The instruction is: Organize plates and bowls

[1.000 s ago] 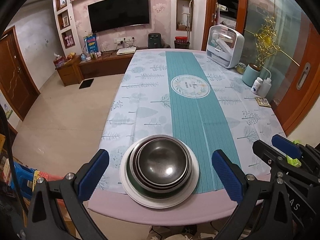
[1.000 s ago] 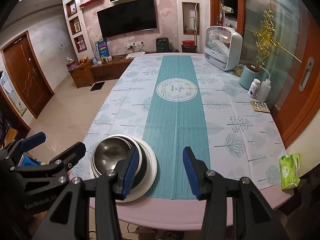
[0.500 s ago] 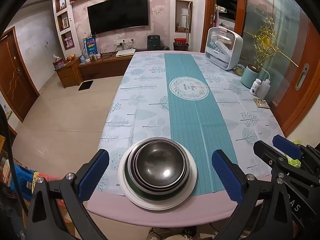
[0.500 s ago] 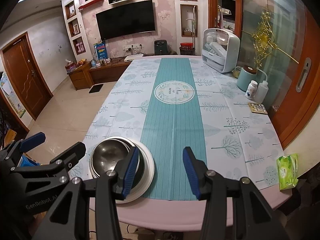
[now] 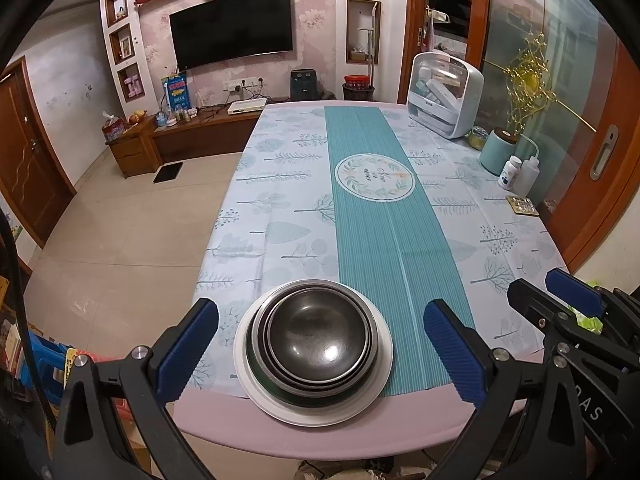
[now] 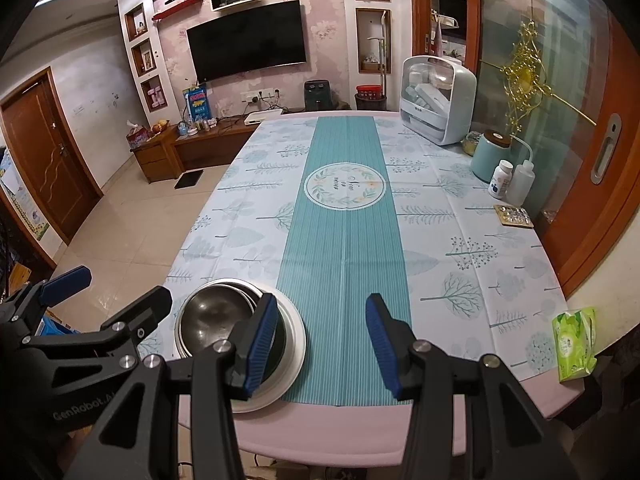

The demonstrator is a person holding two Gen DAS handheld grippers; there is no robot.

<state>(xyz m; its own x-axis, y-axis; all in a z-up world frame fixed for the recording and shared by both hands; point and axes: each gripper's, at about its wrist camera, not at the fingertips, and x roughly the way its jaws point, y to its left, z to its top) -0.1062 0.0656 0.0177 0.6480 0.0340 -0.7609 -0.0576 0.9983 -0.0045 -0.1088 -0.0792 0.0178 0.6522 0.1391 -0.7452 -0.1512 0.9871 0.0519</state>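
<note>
Left view: pulled back and up a little from a second ago, left gripper (image 5: 320, 344) wide open and empty over the bowls (image 5: 318, 340) nested on the plate (image 5: 256, 384), so stack may be done or just waiting to be sorted. Right view: lifted a bit too, right gripper (image 6: 320, 340) open, holding nothing, beside the stack. Stack close to table (image 6: 320, 428) edge; lots of free cloth (image 6: 348, 240) ahead.

R gripper (image 6: 320, 336) jaws apart, empty, lower centre. Nested metal bowls (image 6: 218, 320) on white plate (image 6: 294, 344), lower left, beside L gripper (image 6: 108, 292). Green tissue pack (image 6: 574, 344) lower right
</note>
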